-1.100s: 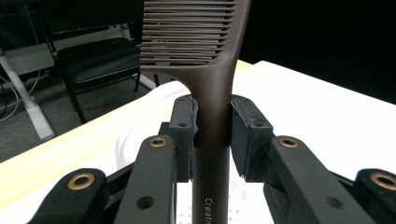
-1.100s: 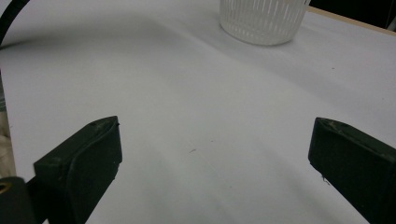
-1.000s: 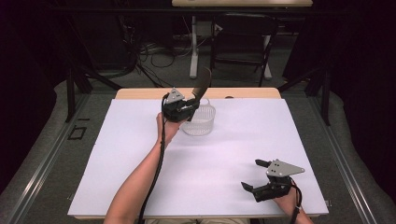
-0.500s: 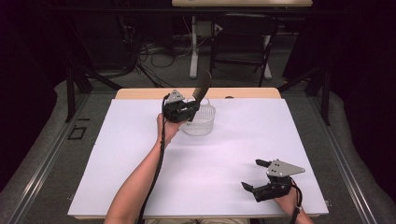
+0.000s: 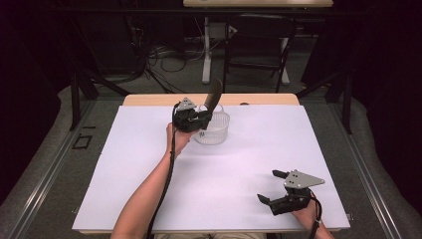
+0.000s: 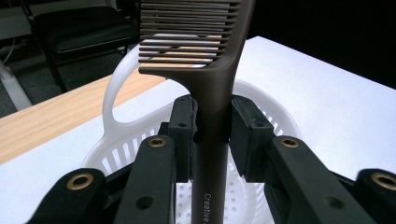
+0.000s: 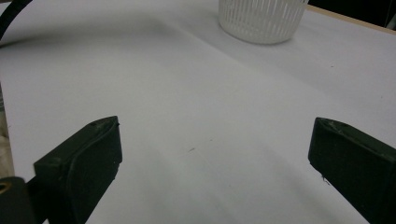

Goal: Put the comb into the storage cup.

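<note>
— So where's the comb (image 6: 212, 79)?
— Clamped by its handle in your left gripper (image 6: 212, 128), upright above the white basket (image 5: 215, 130), not yet inside.
— What's left?
— Lower and release it; your right gripper (image 5: 272, 187) rests wide open, holding nothing.

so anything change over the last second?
No visible change. Left gripper stays shut on the comb above the white basket; right gripper stays open and empty near the table's front edge.

White table (image 5: 149, 189), white slotted basket (image 5: 215, 133) near far edge
</note>
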Demonstrator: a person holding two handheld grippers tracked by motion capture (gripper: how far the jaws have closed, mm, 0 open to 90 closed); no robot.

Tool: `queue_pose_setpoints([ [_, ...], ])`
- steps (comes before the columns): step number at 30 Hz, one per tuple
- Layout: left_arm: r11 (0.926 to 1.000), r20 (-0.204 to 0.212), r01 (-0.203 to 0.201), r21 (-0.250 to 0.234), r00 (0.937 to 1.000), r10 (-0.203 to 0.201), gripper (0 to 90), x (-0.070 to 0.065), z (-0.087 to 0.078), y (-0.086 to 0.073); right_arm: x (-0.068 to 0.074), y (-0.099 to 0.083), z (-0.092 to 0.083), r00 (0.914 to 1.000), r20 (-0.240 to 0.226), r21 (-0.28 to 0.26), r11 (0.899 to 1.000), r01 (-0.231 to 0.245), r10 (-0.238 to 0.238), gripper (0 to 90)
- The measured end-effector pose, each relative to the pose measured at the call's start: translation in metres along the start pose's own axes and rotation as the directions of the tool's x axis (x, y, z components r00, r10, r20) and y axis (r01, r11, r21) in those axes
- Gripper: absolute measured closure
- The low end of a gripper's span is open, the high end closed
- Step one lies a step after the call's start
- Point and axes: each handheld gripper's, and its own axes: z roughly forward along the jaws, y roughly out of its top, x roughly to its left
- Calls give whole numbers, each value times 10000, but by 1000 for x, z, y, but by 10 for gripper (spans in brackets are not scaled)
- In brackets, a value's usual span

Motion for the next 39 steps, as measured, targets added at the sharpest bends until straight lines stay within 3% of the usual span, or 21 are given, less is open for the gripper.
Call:
queue_pose_setpoints([
  [23, 9955, 192, -358, 876, 9992, 342, 692, 0, 2, -6, 0, 0, 0, 10000, -6, 5, 10000, 10, -10, 24],
  [33, 9957, 329, -352, 856, 9989, 324, 673, 1, -1, -6, 0, 0, 0, 10000, 2, 18, 10000, 47, -47, 25],
  [39, 9969, 403, -347, 710, 9987, 319, 602, 0, -4, -4, 0, 0, 0, 10000, -1, 13, 10000, 28, -28, 24],
])
